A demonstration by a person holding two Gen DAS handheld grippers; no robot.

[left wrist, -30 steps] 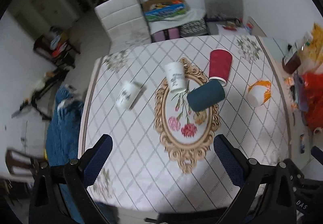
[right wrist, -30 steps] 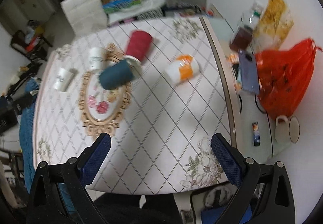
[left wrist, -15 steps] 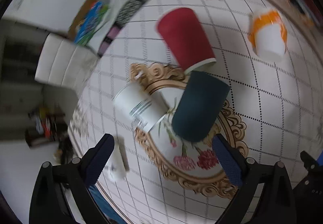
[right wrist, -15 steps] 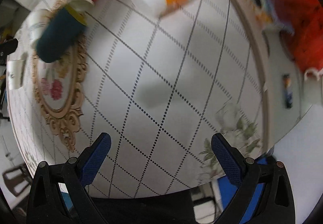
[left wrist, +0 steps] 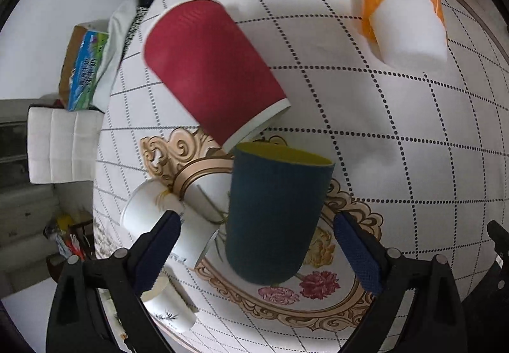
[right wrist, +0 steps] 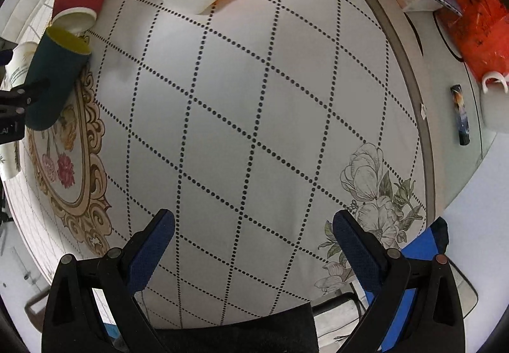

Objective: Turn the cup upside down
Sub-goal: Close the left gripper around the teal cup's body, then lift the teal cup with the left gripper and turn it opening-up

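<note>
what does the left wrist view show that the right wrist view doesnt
Only the left wrist view shows the white chair, the cardboard box behind the table, and the open left tool framing the dark blue cup.

Only the right wrist view shows the red plastic bag, the white mug and the open right tool over bare tablecloth.

Both show the dark blue cup, the red cup and the orange-and-white cup, all lying on their sides.

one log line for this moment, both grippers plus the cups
left gripper: open, around lying dark blue cup | right gripper: open, above bare tablecloth | red cup: lying
</note>
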